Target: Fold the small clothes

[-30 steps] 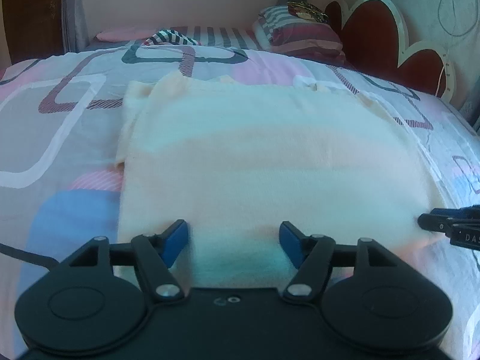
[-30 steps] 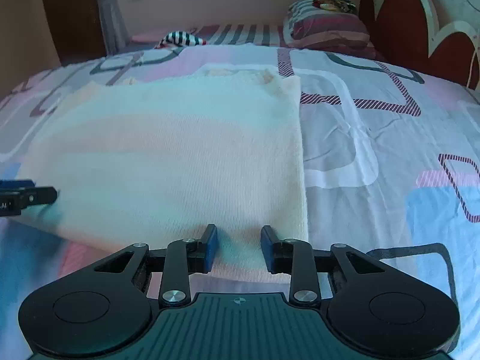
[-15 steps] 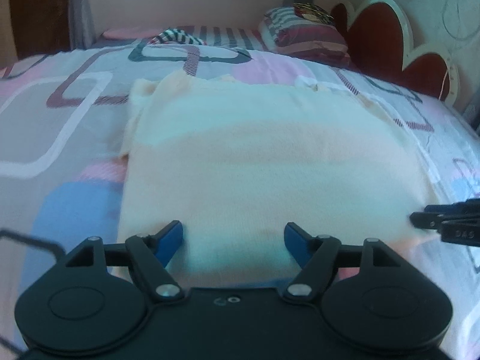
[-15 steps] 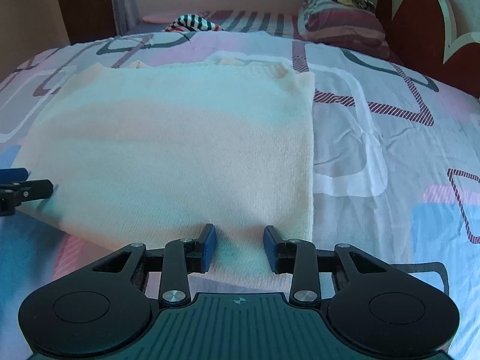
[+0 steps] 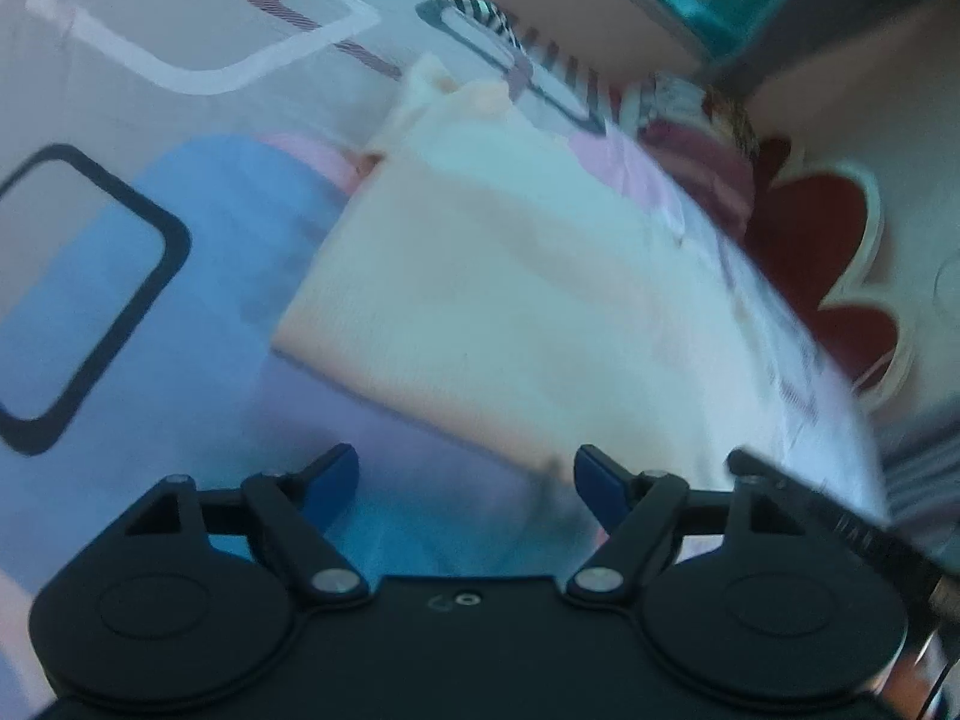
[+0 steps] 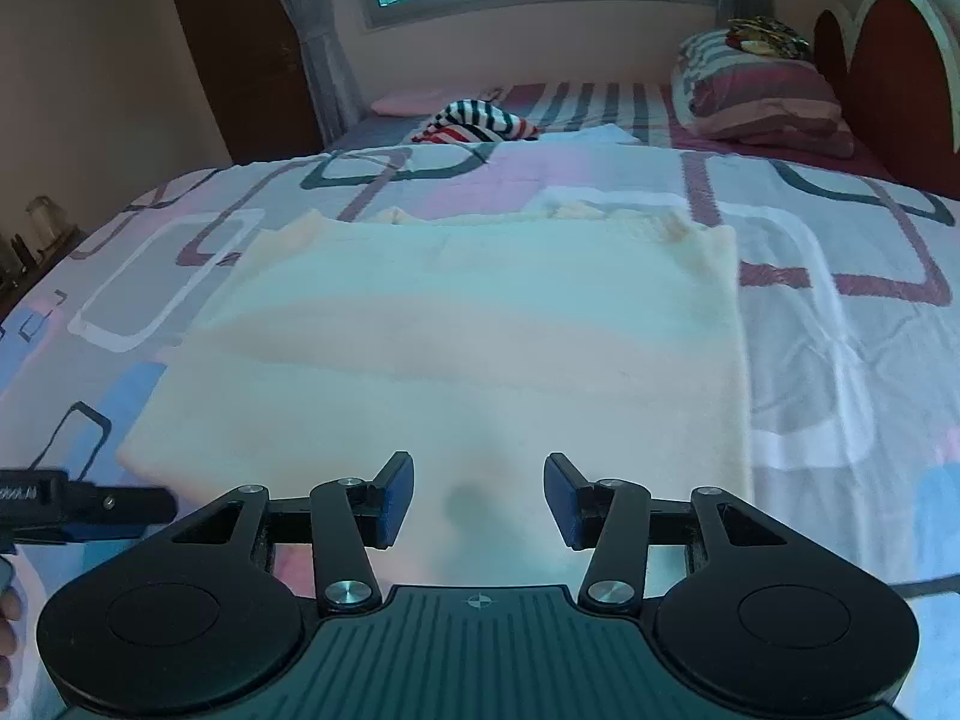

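A bed with a patterned bedsheet carries a cream knitted garment, lying flat and already folded into a rectangle near the sheet's near edge, its neckline toward the far edge where a striped pillow sits by the headboard.

At the left, the left gripper has rolled sharply since a second ago, so its view is now tilted and blurred. It has slid off the garment's near left corner and now hangs over bare blue sheet, with only the cloth's corner just beside its right finger. Its jaws are opening wide and nothing lies between them.

At the right, the right gripper has lifted a little from the garment's near edge, close to the near right corner. Its jaws are also opening; cream cloth shows beneath the gap, but the blue pads do not press it.

Both tongs have let go of the hem, which suggests this fold is laid down and the hands are freeing themselves, probably to take a new hold for the next fold
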A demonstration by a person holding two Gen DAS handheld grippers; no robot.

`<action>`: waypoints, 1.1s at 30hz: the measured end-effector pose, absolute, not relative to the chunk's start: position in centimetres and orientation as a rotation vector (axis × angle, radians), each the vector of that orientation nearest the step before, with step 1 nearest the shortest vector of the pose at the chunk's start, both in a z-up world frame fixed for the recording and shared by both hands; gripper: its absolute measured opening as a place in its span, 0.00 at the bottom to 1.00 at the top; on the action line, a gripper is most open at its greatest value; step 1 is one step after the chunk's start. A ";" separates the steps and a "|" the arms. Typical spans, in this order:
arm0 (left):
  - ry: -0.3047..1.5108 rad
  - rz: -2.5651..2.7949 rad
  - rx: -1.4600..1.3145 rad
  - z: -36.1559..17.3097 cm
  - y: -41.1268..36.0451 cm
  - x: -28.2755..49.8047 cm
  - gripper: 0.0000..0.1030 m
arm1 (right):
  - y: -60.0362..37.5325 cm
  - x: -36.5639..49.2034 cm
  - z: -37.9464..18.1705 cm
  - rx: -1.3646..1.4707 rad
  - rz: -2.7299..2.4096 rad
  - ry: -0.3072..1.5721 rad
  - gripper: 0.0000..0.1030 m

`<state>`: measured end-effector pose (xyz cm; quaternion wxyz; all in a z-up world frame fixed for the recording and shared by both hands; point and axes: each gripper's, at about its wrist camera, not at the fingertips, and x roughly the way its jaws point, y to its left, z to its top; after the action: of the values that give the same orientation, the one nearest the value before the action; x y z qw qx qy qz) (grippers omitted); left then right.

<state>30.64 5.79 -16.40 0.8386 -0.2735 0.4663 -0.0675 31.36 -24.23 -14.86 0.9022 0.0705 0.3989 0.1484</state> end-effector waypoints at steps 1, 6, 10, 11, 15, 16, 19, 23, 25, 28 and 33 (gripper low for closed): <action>0.974 -0.148 -0.605 -16.6 5.9 31.1 0.81 | -24.0 31.6 -14.9 0.149 0.308 0.827 0.47; 0.887 -0.165 -0.720 -17.7 6.6 33.2 0.79 | -22.9 32.9 -15.5 0.137 0.265 0.826 0.47; 0.826 -0.177 -0.798 -18.5 7.3 35.3 0.73 | -22.4 34.1 -15.7 0.129 0.215 0.816 0.47; 0.814 -0.177 -0.809 -18.7 7.4 35.8 0.67 | -22.1 34.5 -15.6 0.114 0.202 0.809 0.47; 0.806 -0.175 -0.838 -19.4 8.2 36.8 0.44 | -20.9 36.0 -15.5 0.094 0.167 0.784 0.47; 0.807 -0.177 -0.844 -19.5 8.5 36.9 0.39 | -20.5 36.4 -15.5 0.094 0.162 0.778 0.47; 0.808 -0.174 -0.850 -20.1 9.1 36.9 0.20 | -19.4 37.6 -16.1 0.077 0.155 0.782 0.47; 0.807 -0.166 -0.854 -20.3 9.5 36.8 0.12 | -18.1 38.5 -18.1 -0.007 0.123 0.828 0.51; 0.797 -0.163 -0.839 -20.0 9.3 36.9 0.11 | -18.0 38.3 -18.4 -0.032 0.127 0.820 0.52; 0.767 -0.160 -0.806 -19.1 8.8 36.7 0.07 | -18.3 38.2 -18.8 -0.018 0.135 0.812 0.55; 0.707 -0.170 -0.684 -16.4 6.6 36.6 0.06 | -18.9 38.2 -19.0 -0.022 0.182 0.805 0.61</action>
<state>36.55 6.60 -16.37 0.8779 -0.3281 0.3391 -0.0813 38.25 -18.93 -19.02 0.9160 -0.0105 0.3912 0.0882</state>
